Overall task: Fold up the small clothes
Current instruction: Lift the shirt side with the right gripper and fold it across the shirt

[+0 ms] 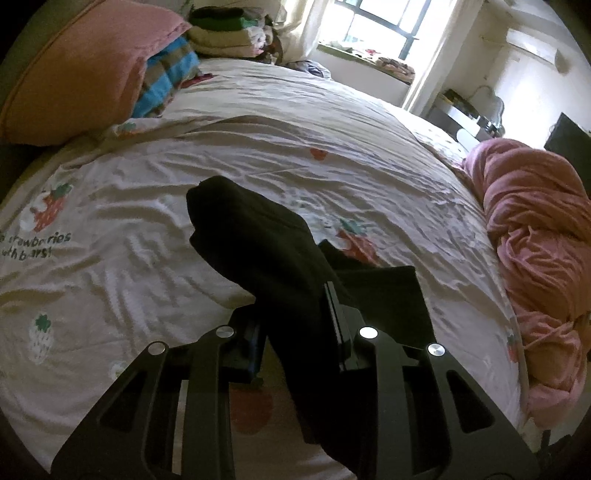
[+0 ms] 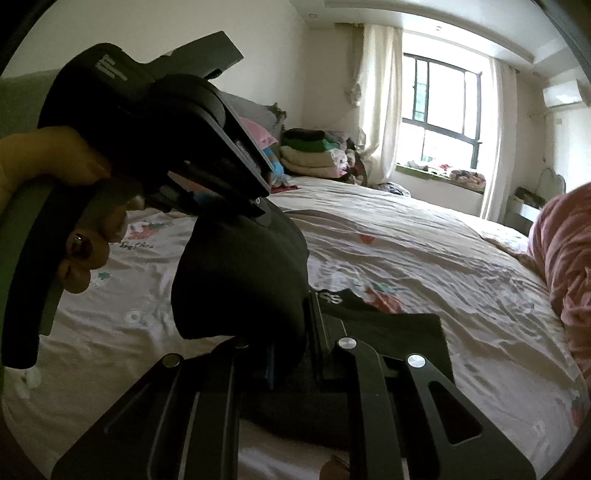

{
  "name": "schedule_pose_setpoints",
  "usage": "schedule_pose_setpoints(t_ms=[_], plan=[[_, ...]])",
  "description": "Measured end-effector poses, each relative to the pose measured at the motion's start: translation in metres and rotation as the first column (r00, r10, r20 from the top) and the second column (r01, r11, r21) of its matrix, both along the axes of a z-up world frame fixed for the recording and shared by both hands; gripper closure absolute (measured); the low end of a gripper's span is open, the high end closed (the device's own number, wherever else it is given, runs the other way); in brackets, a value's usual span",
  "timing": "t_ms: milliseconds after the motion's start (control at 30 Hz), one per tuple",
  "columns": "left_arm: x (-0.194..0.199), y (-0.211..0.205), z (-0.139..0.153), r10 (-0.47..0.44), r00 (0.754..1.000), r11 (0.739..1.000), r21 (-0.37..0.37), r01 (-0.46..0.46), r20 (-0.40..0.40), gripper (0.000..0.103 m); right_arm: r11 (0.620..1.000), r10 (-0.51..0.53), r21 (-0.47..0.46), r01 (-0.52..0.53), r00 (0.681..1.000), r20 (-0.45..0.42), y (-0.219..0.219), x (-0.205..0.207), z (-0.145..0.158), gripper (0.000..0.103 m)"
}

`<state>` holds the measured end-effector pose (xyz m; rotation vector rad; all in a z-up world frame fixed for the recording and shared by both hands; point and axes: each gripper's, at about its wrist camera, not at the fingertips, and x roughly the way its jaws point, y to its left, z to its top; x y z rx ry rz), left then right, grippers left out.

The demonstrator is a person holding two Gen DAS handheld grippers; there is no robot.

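Both grippers are holding the same black garment (image 1: 255, 236) above the bed (image 1: 258, 110), so the fold is, I think, only beginning or somewhere in the middle, not finished. The left gripper (image 1: 295, 317) is nearly closed, w/ its jaws pinching a thick bunch of the dark cloth between them; the cloth is standing up in front of the cam and also hanging down behind the jaws. The right gripper (image 2: 291, 332) is almost fully closed too, w/ the same dark cloth running between its jaws, and in the right wrist view the person's hand (image 2: 70, 206) is gripping the handle of the left tool just above it. Part of the garment is lying flat on the strawberry-print sheet (image 1: 110, 206) as a neat rectangle (image 1: 388, 295), w/ white letters near its edge (image 2: 330, 297), so one portion is perhaps already laid out, while the lifted portion is rounded and not flat yet. What is left, as far as I can judge: bringing the raised part over, laying it down and smoothing it. The fabric is looking soft, matte, fairly thick; its exact type I cannot tell bc it is very dark. A pile of folded clothes (image 1: 229, 33) is sitting far at the head of the bed, near the pink pillow (image 1: 81, 70).
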<state>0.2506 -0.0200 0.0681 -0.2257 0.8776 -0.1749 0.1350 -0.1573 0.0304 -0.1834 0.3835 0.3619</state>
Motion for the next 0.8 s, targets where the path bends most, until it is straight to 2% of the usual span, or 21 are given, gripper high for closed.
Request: schedule_pose_setpoints(t_ms=[433, 800], plan=[[0.007, -0.044, -0.003, -0.040, 0.999, 0.999, 0.026, 0.041, -0.016, 0.083, 0.998, -0.037, 0.046, 0.040, 0.998, -0.048, -0.033, 0.004, -0.009, 0.091], [0.023, -0.072, -0.023, -0.073, 0.995, 0.996, 0.042, 0.076, -0.073, 0.079, 0.987, -0.060, 0.133, 0.086, 0.980, -0.189, -0.065, 0.017, -0.039, 0.092]])
